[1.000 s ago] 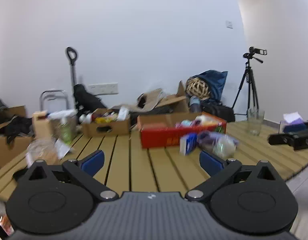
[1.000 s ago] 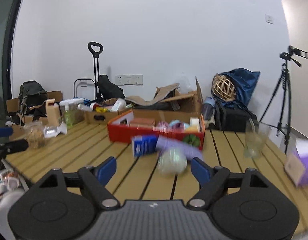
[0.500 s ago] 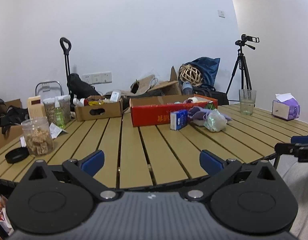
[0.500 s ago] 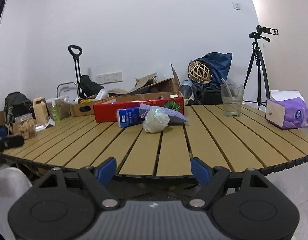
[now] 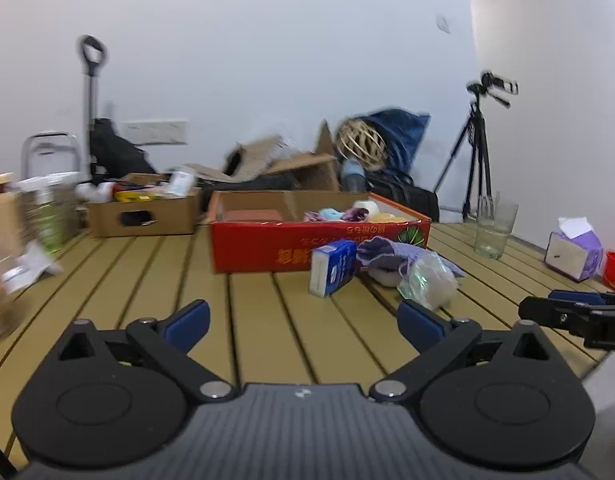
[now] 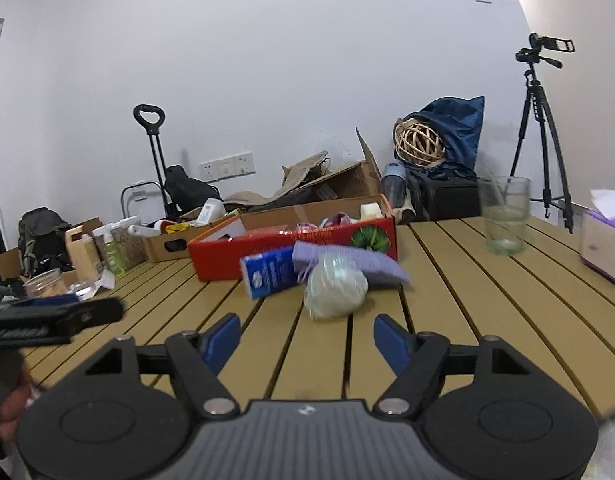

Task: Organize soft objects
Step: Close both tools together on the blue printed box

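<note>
Ahead of both grippers on the slatted surface [image 6: 447, 280], the red box [image 6: 347, 236] lies long side across, with upside-down print too blurred to read. The lilac cloth [image 6: 371, 264] and blue carton [image 6: 267, 276] sit in front of it. The pale bagged bundle [image 6: 335, 288] lies straight ahead of the right hand-held gripper [image 6: 307, 336], the nearer one. Its jaws, just closing, stand partly open and empty; the left hand-held gripper [image 5: 303, 320], wide and empty, has narrowed slightly too.

Both grippers are back in over the slatted table [image 5: 267, 320] after sitting off its near edge half a second ago. Left gripper [image 5: 303, 322] jaws have just been closing slightly, nothing between them. Right gripper [image 6: 307, 340] jaws have just been closing too, empty, with the pale bagged bundle [image 6: 335, 288] now close at 12 o'clock.
</note>
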